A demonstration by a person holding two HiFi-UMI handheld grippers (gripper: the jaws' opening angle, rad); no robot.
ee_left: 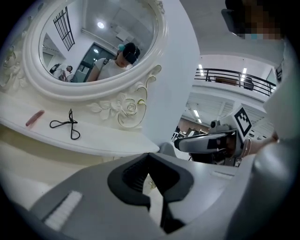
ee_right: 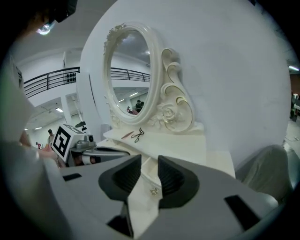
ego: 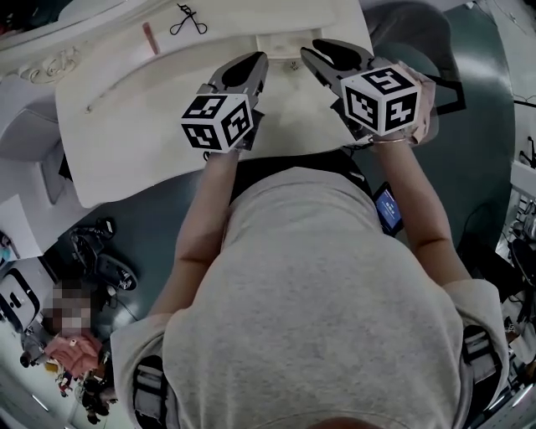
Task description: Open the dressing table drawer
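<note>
The white dressing table (ego: pixel 159 117) lies below my two grippers. Its small drawer (ego: pixel 285 40) sits under the raised shelf and bears a little metal knob (ego: pixel 293 64). My left gripper (ego: pixel 254 65) hovers just left of the knob, its tips touching and nothing held. The right gripper (ego: pixel 316 52) hangs just right of the knob with its jaws apart and empty. In the right gripper view the knob (ee_right: pixel 153 191) shows through the gap of the right gripper (ee_right: pixel 150 161), well beyond the tips. Seen from the left gripper (ee_left: pixel 149 157), only a sliver of table shows between the pads.
An oval mirror (ee_left: pixel 93 42) in a carved white frame stands at the back of the table. On the shelf lie a black eyelash curler (ego: pixel 188 18) and a pink stick (ego: pixel 151 38). Bags and gear (ego: pixel 96 260) lie on the floor at the left.
</note>
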